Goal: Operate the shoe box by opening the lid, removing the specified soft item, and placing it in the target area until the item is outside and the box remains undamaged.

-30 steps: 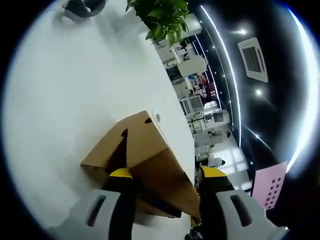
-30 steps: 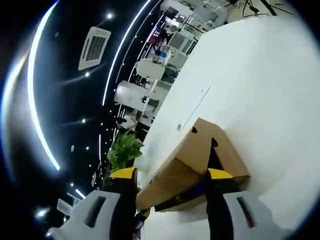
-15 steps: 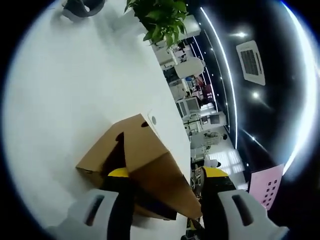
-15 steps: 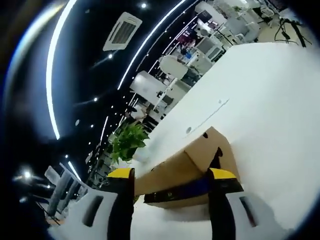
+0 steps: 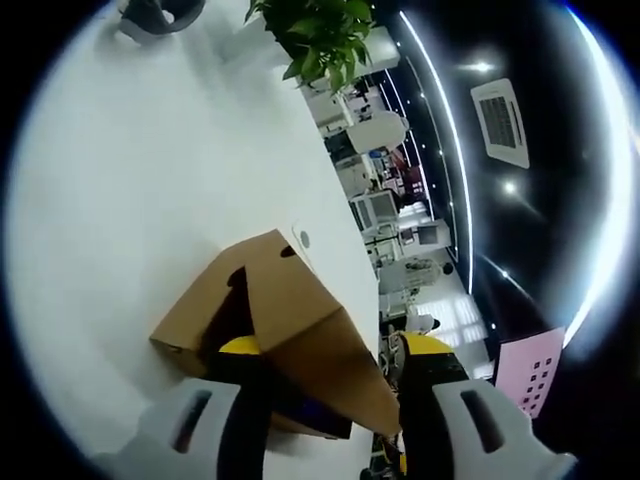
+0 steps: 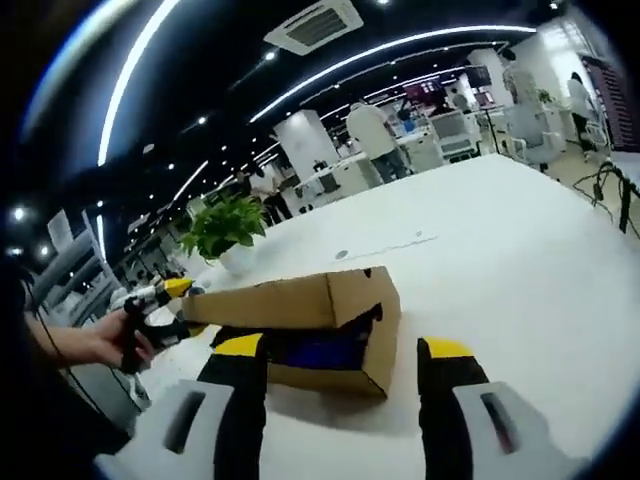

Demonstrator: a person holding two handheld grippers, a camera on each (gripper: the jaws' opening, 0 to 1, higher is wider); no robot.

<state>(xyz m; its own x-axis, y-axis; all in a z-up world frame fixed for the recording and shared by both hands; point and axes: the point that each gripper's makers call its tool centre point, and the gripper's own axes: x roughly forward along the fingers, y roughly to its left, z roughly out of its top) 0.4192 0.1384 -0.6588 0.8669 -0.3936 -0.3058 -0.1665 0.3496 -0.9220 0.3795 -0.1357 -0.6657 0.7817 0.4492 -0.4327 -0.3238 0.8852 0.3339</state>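
white table (image 6: 520, 250) under the cardboard shoe box (image 6: 330, 300), lid (image 5: 300, 310) now propped up by left gripper (image 5: 322, 352). right gripper (image 6: 340, 352) swung level, jaws open, empty. blue soft item (image 6: 318, 350) inside, ready for reaching.

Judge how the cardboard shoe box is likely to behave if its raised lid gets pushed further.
The shoe box looks like thin cardboard, so its lid would probably flex rather than stay stiff. It sits on a smooth white table, so it may slide when pushed. With the lid hinged up, it could tip backward.
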